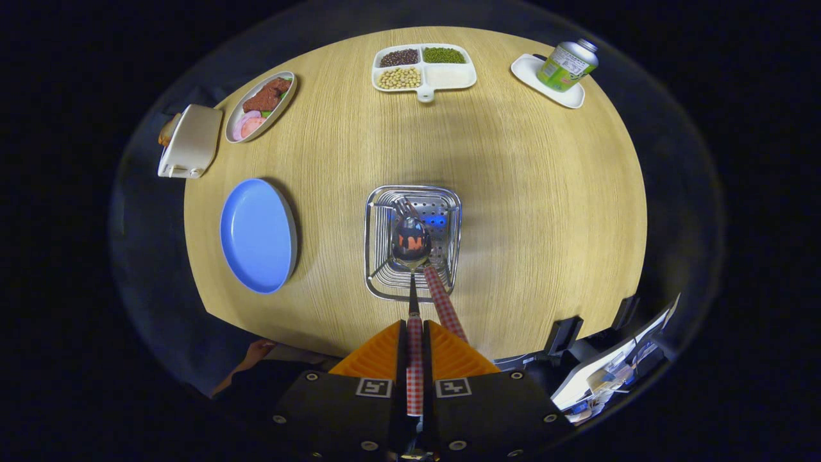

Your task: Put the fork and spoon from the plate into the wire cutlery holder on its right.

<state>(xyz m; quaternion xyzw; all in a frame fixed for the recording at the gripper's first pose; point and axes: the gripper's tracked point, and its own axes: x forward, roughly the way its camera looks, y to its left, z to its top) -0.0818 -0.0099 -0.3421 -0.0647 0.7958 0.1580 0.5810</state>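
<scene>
My gripper is shut on the red-checked handle of the spoon, both orange fingers pressing on it. The spoon's shiny bowl hangs over the mouth of the wire cutlery holder, straight ahead of the fingers. The fork stands in the holder, its red-checked handle leaning out toward me beside the spoon, its tines down by the holder's floor. The blue plate lies bare on the round wooden table, left of the holder.
Beyond the holder sit a white divided tray of beans and grains, a green can on a white dish, an oval food plate and a white toaster. A person's hand shows by the near table edge.
</scene>
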